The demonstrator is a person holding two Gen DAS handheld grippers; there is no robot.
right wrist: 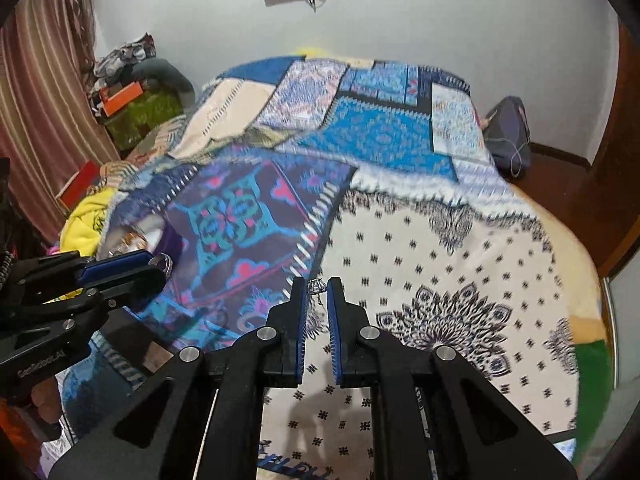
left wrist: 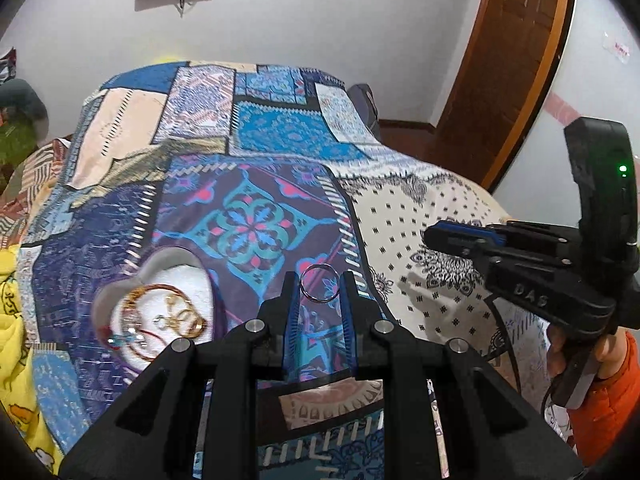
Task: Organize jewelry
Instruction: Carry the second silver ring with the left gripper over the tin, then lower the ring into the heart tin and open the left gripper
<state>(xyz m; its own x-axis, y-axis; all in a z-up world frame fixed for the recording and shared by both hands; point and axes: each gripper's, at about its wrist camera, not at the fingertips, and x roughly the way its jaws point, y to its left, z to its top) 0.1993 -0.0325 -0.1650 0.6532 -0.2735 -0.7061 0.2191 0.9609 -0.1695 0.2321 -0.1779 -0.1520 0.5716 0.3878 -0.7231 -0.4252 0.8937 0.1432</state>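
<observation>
Left wrist view: the left gripper pinches a silver ring upright between its fingertips, above the patchwork bedspread. Left of the jaws sits a heart-shaped jewelry box holding gold bangles.

Right wrist view: the right gripper clamps a small silver earring at its tips, a fine chain dangling below.

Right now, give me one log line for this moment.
left gripper: shut on ring | right gripper: shut on pendant | tray: holds bangles, left of ring | both above bedspread
</observation>
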